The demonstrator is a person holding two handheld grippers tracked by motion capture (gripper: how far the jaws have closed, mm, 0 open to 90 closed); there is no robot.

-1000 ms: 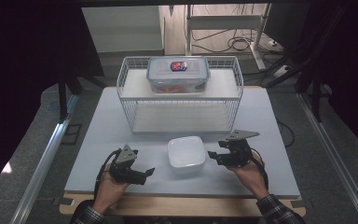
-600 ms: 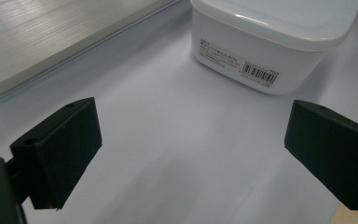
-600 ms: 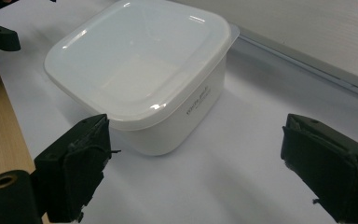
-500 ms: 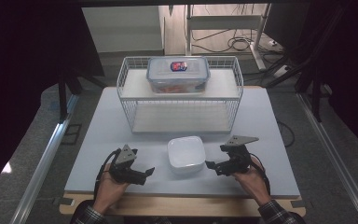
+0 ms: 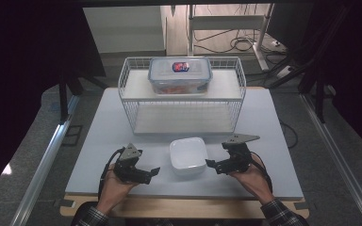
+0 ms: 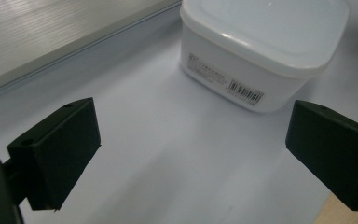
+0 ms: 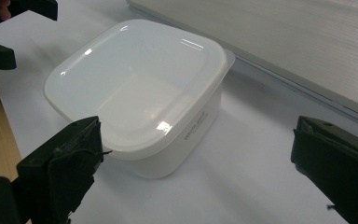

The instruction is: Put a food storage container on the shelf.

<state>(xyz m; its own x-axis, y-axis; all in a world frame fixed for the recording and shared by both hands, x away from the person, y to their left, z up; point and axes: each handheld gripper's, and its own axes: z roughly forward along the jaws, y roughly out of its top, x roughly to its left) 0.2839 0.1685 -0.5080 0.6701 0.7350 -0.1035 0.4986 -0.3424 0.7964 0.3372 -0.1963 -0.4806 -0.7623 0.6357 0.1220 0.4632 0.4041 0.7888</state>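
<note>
Flanking white tub [image 5: 188, 155], both grippers [image 5: 153, 173] [image 5: 210, 164] gape apart.

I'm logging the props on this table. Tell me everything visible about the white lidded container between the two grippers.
The white container is a squarish, round-cornered plastic tub with a glossy snap-on lid, shut. It stands upright on the white tabletop, in front of the wire rack. One side bears a barcode label, another small printed text. Nothing touches it; both grippers sit apart from it, jaws open.
</note>
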